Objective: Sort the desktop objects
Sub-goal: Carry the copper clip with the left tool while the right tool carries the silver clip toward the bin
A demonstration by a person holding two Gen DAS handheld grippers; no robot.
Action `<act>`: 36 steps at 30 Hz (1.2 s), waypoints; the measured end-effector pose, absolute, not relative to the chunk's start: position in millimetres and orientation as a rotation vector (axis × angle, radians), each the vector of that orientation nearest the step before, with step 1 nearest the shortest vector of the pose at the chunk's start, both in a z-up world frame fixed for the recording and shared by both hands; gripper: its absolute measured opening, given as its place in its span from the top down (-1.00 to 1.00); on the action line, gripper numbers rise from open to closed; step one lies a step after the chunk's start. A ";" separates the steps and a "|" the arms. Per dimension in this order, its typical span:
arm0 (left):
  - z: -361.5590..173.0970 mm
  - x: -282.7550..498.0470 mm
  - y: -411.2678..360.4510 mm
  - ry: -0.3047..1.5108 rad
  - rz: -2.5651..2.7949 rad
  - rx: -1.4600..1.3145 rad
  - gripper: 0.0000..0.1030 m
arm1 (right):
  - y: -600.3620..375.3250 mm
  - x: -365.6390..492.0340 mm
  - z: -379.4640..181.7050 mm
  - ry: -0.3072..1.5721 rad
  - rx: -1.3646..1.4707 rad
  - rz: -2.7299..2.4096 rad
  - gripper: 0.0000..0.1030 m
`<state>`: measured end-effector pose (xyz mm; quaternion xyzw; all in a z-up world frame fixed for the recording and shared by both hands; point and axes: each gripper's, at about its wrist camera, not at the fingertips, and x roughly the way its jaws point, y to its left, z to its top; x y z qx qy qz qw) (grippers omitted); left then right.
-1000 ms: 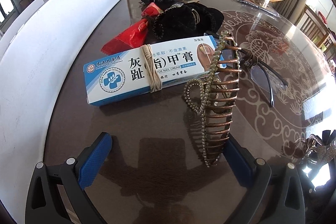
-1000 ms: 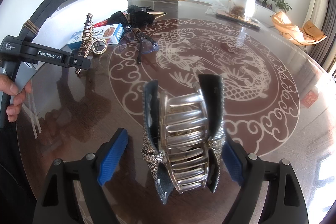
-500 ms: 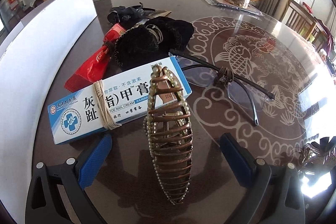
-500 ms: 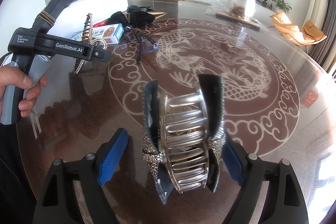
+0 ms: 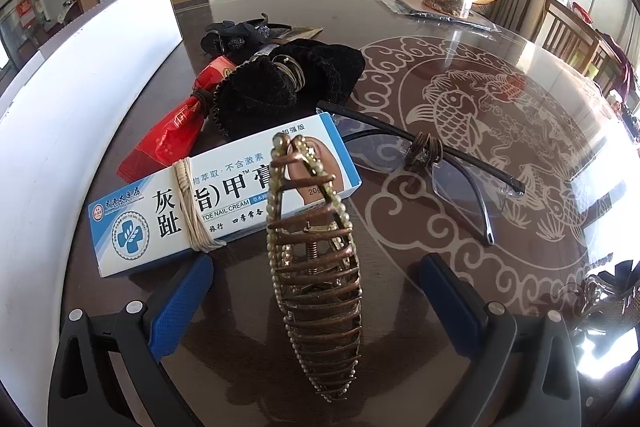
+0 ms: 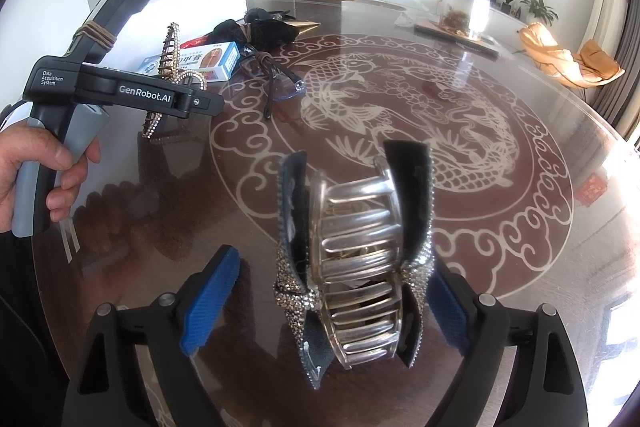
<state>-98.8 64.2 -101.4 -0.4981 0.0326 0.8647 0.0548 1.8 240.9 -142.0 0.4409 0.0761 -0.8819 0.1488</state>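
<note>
The copper, bead-edged hair clip (image 5: pixel 314 267) stands on edge on the counter (image 5: pixel 400 75), midway between the left claw's (image 5: pixel 314 303) blue fingers (image 5: pixel 180 303); a second ago it leaned against the right-hand finger, seen side-on, and now shows its teeth head-on, touching neither pad, so this claw is open. Behind it lie the blue cream box (image 5: pixel 224 195), glasses (image 5: pixel 432 163) and a black pouch (image 5: pixel 280 91). The right claw (image 6: pixel 324 299) is opening, the silver rhinestone clip (image 6: pixel 356 267) resting between its fingers.
</note>
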 end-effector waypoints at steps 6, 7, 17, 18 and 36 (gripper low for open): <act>-101.5 -98.2 64.1 0.097 2.630 -1.511 -1.00 | 240.1 1.6 -143.0 0.225 1.272 -2.529 -0.81; -101.5 -98.1 64.2 0.097 2.631 -1.510 -1.00 | 240.3 1.7 -143.1 0.225 1.272 -2.528 -0.82; -101.8 -97.9 64.2 0.096 2.634 -1.505 -1.00 | 239.8 1.4 -143.2 0.225 1.272 -2.528 -0.82; -101.8 -97.9 64.2 0.097 2.635 -1.504 -1.00 | 240.0 1.5 -143.0 0.225 1.272 -2.528 -0.82; -90.6 -87.2 69.4 0.128 2.620 -1.415 0.25 | 258.2 0.6 -138.4 0.109 1.331 -2.525 -0.82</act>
